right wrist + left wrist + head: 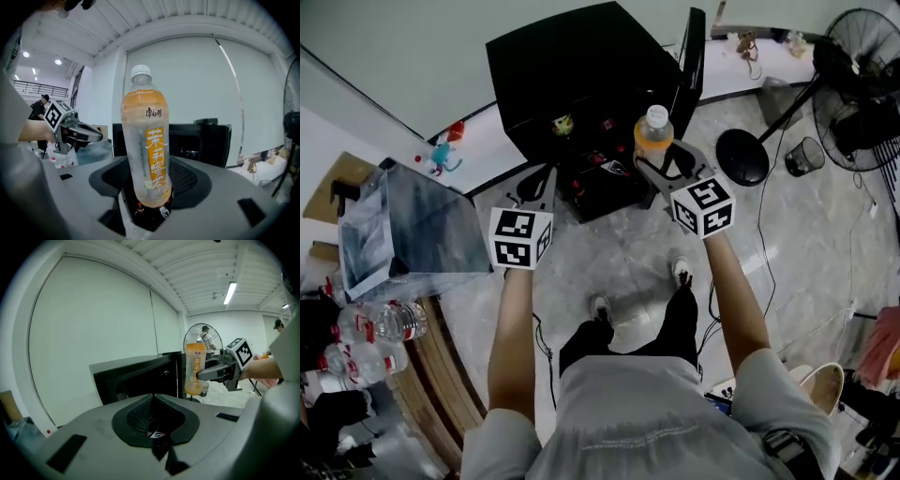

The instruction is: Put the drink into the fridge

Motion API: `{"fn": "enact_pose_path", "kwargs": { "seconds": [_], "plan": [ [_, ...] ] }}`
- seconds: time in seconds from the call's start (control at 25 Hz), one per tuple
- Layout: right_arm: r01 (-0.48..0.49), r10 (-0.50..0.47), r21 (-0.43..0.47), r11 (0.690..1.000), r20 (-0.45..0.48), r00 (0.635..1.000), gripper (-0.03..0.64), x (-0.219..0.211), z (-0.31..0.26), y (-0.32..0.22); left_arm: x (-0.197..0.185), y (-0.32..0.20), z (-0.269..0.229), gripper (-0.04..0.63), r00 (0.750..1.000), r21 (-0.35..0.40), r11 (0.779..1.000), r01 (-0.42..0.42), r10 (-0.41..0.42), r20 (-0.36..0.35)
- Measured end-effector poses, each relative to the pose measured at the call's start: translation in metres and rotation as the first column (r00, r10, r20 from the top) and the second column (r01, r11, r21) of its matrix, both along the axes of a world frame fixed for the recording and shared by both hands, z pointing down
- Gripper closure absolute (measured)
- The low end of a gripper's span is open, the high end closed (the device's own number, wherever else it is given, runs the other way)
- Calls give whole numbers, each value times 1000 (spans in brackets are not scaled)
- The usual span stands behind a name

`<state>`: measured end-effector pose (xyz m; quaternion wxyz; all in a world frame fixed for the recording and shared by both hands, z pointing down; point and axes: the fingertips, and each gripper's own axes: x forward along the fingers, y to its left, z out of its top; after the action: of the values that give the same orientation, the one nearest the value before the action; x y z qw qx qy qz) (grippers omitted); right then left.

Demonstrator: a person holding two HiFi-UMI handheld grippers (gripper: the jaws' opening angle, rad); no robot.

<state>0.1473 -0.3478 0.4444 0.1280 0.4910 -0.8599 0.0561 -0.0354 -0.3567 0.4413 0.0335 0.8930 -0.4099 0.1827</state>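
Note:
My right gripper is shut on an orange drink bottle with a white cap, held upright in front of the black fridge. The fridge door stands open to the right. In the right gripper view the bottle fills the middle, its lower part between the jaws, with the fridge behind it. My left gripper hangs left of the bottle, jaws together and holding nothing. Its own view looks into the fridge and shows the bottle in the right gripper.
Cans and small bottles lie in the bottom of the fridge. A standing fan with a round base is at the right. A grey bin and water bottles sit on a wooden table at the left.

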Motion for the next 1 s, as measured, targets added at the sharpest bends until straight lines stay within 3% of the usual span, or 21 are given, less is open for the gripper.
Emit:
{"fn": "enact_pose_path", "kwargs": {
  "seconds": [0.2, 0.4, 0.56, 0.76, 1.0],
  "plan": [
    [109, -110, -44, 993, -16, 994, 351, -10, 68, -51, 9, -20, 42, 580, 993, -31, 993, 113, -114, -30],
    [168, -172, -92, 981, -34, 985, 351, -17, 134, -81, 19, -37, 71, 580, 986, -25, 986, 164, -165, -34],
    [153, -153, -73, 986, 3, 988, 351, -22, 158, -121, 16, -55, 91, 580, 978, 17, 979, 206, -205, -44],
    [99, -96, -70, 993, 51, 994, 350, -21, 181, -169, 14, -62, 118, 580, 980, 49, 979, 198, -198, -5],
    [29, -25, -47, 998, 85, 996, 350, -22, 201, -225, 11, -86, 134, 580, 979, 86, 975, 205, -203, -30]
  ]
}}
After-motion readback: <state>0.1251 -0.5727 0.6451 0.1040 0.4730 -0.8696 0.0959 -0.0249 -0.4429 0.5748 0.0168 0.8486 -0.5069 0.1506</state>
